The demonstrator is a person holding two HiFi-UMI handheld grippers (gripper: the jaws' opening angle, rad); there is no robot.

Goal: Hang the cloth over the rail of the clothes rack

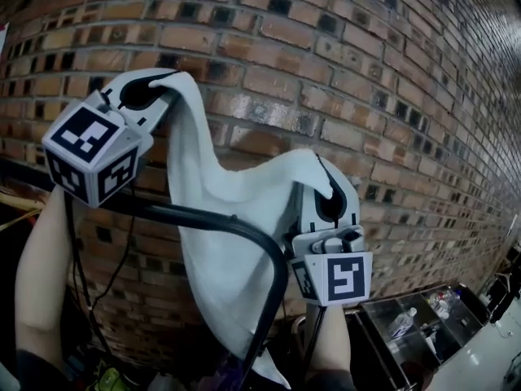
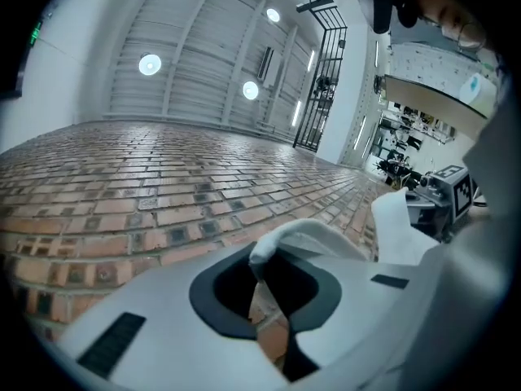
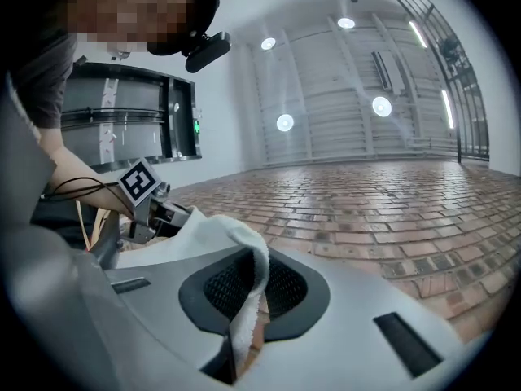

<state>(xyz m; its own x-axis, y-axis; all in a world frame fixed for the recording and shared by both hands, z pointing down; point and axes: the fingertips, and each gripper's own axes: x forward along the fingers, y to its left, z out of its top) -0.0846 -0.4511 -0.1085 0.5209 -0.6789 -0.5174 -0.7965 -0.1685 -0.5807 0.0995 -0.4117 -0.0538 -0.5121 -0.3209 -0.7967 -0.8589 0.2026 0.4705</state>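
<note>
A white cloth (image 1: 220, 218) hangs stretched between my two grippers, in front of a brick wall. My left gripper (image 1: 167, 86), at the upper left, is shut on one top corner of the cloth (image 2: 297, 236). My right gripper (image 1: 323, 176), lower and to the right, is shut on the other corner (image 3: 247, 255). The rack's black rail (image 1: 244, 228) runs from the left under the left gripper, then bends downward. It crosses in front of the hanging cloth, so the cloth is on its far side. Both grippers are above the rail and point upward.
The brick wall (image 1: 342, 72) stands close behind the cloth. A glass case (image 1: 411, 320) with bottles stands at the lower right. Black cables (image 1: 89, 300) hang at the lower left beside the person's forearm (image 1: 41, 275).
</note>
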